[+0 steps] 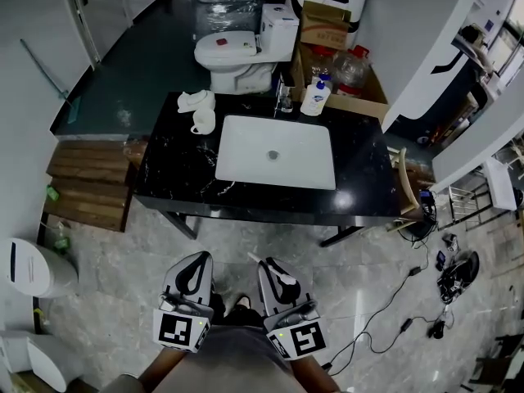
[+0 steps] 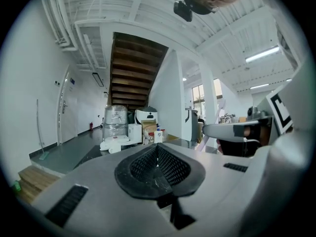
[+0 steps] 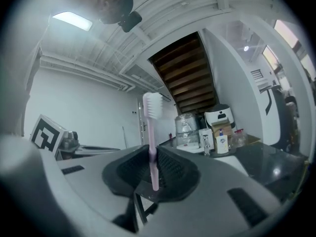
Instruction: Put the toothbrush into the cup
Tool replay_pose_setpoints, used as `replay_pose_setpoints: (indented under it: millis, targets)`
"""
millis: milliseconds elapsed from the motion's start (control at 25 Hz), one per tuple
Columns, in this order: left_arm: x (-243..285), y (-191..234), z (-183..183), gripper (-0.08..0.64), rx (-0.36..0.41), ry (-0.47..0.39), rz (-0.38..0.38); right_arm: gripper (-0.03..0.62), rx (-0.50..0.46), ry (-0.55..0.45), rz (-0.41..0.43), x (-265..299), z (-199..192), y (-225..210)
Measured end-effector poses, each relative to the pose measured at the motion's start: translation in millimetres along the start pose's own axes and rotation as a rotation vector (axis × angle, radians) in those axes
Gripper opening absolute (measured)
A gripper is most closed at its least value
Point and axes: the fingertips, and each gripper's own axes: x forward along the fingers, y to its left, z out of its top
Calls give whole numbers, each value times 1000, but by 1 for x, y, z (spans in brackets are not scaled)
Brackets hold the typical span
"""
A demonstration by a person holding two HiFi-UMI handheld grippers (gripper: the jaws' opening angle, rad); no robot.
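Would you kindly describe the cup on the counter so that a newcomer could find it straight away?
Find the black counter with the white rectangular sink set in it. Left of the sink, toward the far corner, stands the cup. It is small, white and smooth-walled, unlike the crumpled white cloth just behind it.

No legible text, soap bottle (image 1: 315, 99) label too small, cardboard box (image 1: 324, 24) print blurred

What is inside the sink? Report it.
Only a drain shows inside the white sink; otherwise it looks bare. Nothing covers it in the head view.
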Motion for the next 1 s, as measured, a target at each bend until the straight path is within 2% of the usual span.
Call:
replay_pose_setpoints:
  millis: [440,640,1000]
  targets:
    - [55,49,5,9,-14,-15,24,54,-24,1,13,64,3,-22]
    - [87,87,16,9,-22,-49,24,54,-48,9,14,114,7,-30]
    - [148,167,24,9,-25,-32,-5,54,-54,23,-1,214,10,-36]
